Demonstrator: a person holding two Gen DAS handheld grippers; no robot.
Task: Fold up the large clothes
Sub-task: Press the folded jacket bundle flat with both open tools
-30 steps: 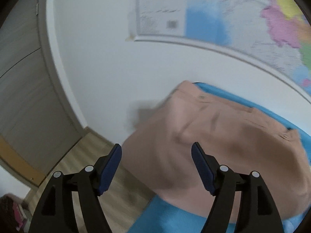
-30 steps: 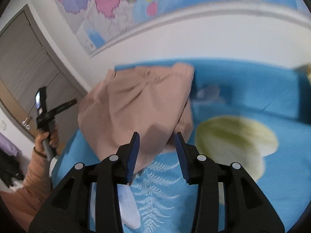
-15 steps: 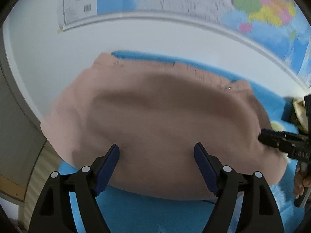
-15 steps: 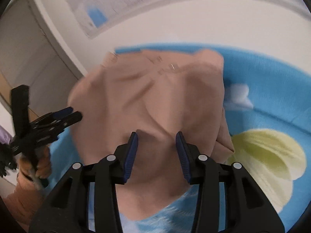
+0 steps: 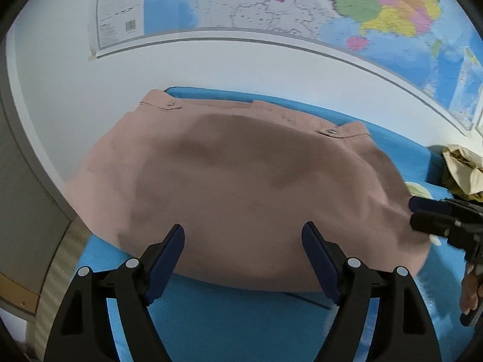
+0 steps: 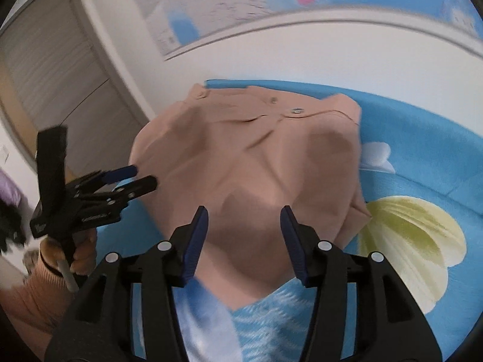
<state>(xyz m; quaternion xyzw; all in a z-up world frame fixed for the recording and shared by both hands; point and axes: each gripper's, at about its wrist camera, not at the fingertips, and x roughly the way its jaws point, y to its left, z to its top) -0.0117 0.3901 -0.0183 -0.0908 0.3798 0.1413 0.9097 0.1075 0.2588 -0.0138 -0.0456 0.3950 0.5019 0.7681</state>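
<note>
**A:** Status on the grippers?

**B:** Left gripper (image 5: 243, 259) has its jaws spread wide, nothing between the pads. Right gripper (image 6: 244, 242) is part-spread and opening right now — fabric lies below and beyond the pads, not pinched by them as far as I can see.

**A:** Where's the garment?

**B:** One pink garment (image 5: 241, 187), lying on the blue bed cover (image 5: 229, 316), pushed up toward the white wall (image 5: 75, 84) under the map (image 5: 302, 3). Waistband with snaps sits at the far side by the wall; the near hem faces both grippers.

**A:** Long axis?

**B:** From the left wrist view it runs side to side, roughly parallel to the wall. One end seems to hang past the bed's edge on the door (image 6: 60, 84) side. Both grippers point down at the near hem from the front.

**A:** Which hand is nearer?

**B:** Close call. The left sits near the door-side end, the right near the other end, where a folded corner sticks out just beside the yellow flower print (image 6: 413, 235). Neither is touching cloth, I'd judge.

**A:** Counts?

**B:** One garment on the cover, two grippers, three snaps visible on the waistband. One crumpled pale cloth pile (image 5: 462, 166) off at the far right — blurry, can't tell what it is.
</note>
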